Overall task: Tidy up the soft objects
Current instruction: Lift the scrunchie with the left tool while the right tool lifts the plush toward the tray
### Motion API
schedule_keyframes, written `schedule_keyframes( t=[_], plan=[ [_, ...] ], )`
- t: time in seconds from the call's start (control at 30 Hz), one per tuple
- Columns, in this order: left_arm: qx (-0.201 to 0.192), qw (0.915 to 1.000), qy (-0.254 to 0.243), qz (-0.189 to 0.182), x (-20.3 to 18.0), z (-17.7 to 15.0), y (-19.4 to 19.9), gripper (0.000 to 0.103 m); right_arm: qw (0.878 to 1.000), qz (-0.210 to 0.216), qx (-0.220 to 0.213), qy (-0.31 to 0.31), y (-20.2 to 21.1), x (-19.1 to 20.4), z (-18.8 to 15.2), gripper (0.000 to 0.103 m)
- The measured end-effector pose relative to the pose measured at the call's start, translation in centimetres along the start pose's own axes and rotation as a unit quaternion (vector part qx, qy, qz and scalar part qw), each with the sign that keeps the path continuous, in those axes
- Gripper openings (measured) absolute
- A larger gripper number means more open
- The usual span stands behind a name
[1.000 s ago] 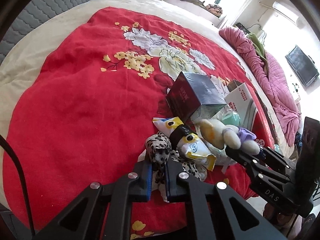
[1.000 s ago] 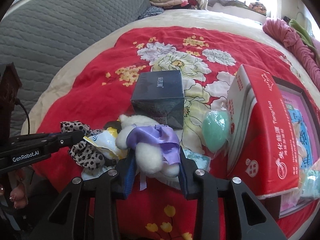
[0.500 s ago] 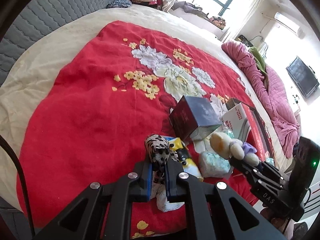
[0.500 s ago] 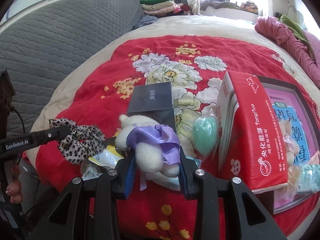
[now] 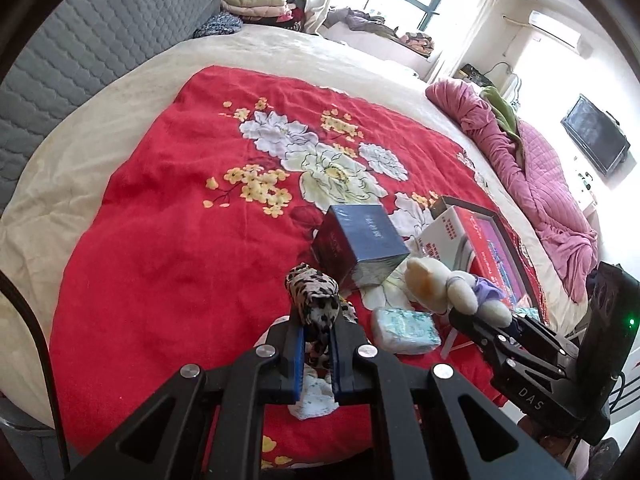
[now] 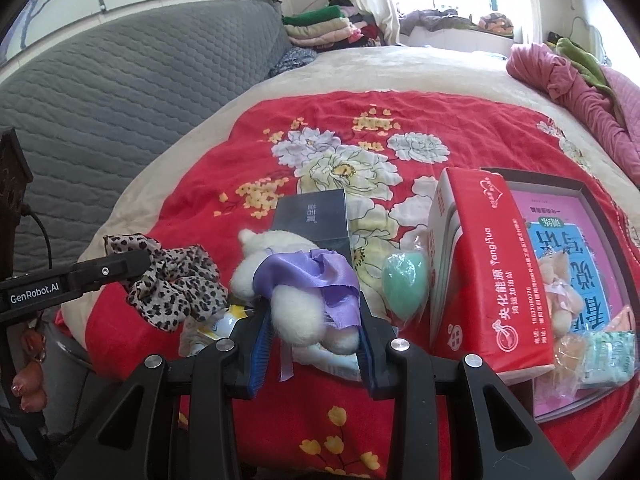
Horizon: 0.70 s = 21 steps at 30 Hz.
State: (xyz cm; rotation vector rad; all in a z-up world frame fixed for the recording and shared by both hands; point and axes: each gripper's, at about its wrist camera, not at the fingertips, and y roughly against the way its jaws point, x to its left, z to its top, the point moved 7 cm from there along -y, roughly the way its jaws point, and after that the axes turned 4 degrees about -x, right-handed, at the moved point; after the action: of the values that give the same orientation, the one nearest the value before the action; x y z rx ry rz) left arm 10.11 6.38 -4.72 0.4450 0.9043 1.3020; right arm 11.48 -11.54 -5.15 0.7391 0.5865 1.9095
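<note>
Both grippers are loaded, so the sorting looks to be at mid-carry and not near its end. The left gripper (image 5: 316, 344) has its fingers clamped tight on a leopard-print scrunchie (image 5: 314, 300), which stands up out of the jaws clear of the red blanket (image 5: 168, 248). The right gripper (image 6: 316, 344) pinches a white plush toy (image 6: 296, 300) with a purple ribbon between its pads, held above the bedding. In the right wrist view, a flat tray (image 6: 592, 192) lies at about three o'clock from the toy, and it already holds a small plush figure (image 6: 560, 292) and wrapped packets, so it is probably where the soft things go, though that is a guess. Left on the blanket are a green egg-shaped sponge (image 6: 402, 284), just beside the red carton (image 6: 488, 272), a pale wrapped pack (image 5: 404, 330) at about two o'clock from the left gripper, and a yellow-printed packet (image 6: 224, 320) under the scrunchie. The dark box (image 5: 360, 244) sits untouched behind them
</note>
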Motion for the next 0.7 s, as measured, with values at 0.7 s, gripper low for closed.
schedule_keyframes(
  t=[0.7],
  plan=[
    [-0.016, 0.9979, -0.062, 0.009, -6.4, 0.7, 2.6, 0.010, 0.997, -0.005, -0.071, -0.023, 7.3, -1.2, 2.4, 0.037]
  ],
)
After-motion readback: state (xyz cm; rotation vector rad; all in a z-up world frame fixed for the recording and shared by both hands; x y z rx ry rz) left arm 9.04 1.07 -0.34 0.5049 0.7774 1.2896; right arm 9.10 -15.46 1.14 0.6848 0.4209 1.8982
